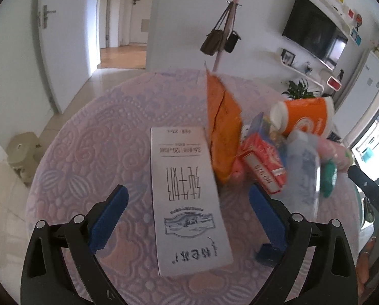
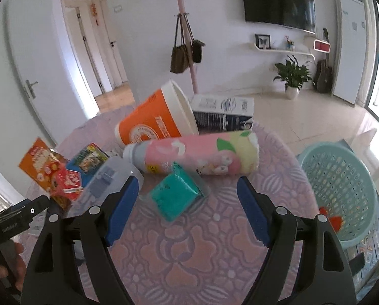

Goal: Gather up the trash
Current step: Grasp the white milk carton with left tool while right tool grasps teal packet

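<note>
A white milk carton [image 1: 187,198] lies flat on the pink table [image 1: 100,132], between the open jaws of my left gripper [image 1: 189,200]. Beyond it lie an orange snack bag [image 1: 222,127], a red box [image 1: 263,162], an orange cup [image 1: 304,117] and a clear bottle [image 1: 304,167]. My right gripper [image 2: 188,190] is open and empty over a teal packet [image 2: 174,195]. Behind the packet lie a pink bottle [image 2: 202,155], the orange cup [image 2: 154,122], a blue-white carton [image 2: 222,114], a clear bottle [image 2: 108,180], a red box [image 2: 67,183] and the orange bag [image 2: 39,162].
A light-blue laundry-style basket [image 2: 339,188] stands right of the table with something red inside. A coat stand with bags [image 2: 187,50] rises behind the table. A beige stool [image 1: 24,152] sits on the floor at left. The left gripper's body [image 2: 16,218] shows at the right view's left edge.
</note>
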